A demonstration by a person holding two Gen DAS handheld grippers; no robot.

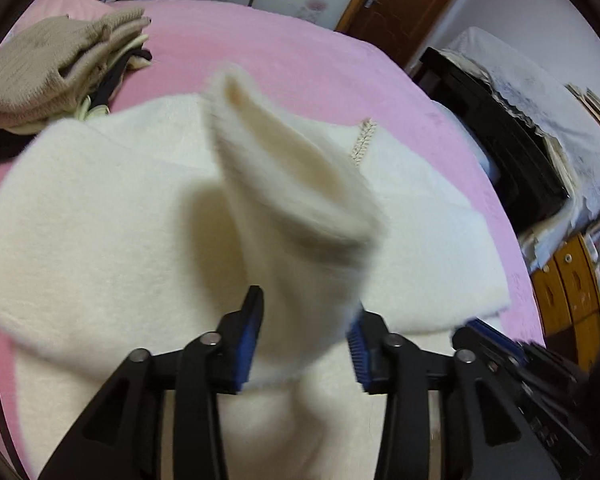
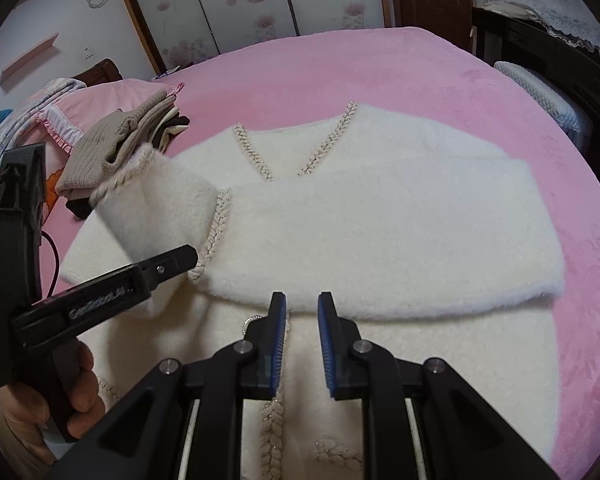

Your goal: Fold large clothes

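Observation:
A fluffy cream cardigan (image 2: pixel 380 220) with braided trim lies spread on the pink bed (image 2: pixel 340 68); its right sleeve is folded across the chest. My left gripper (image 1: pixel 306 336) is shut on the cardigan's left sleeve (image 1: pixel 284 184), whose cuff stands up in front of the camera. In the right wrist view the left gripper (image 2: pixel 180 258) holds that sleeve (image 2: pixel 156 200) lifted at the garment's left side. My right gripper (image 2: pixel 302 320) is open and empty, just above the cardigan's front below the folded sleeve.
A stack of folded beige and dark clothes (image 1: pixel 56 64) sits at the bed's far left, also in the right wrist view (image 2: pixel 128 140), beside a pink pillow (image 2: pixel 80 108). A dark cabinet (image 1: pixel 496 136) and a wooden cupboard (image 1: pixel 568 288) stand to the right of the bed.

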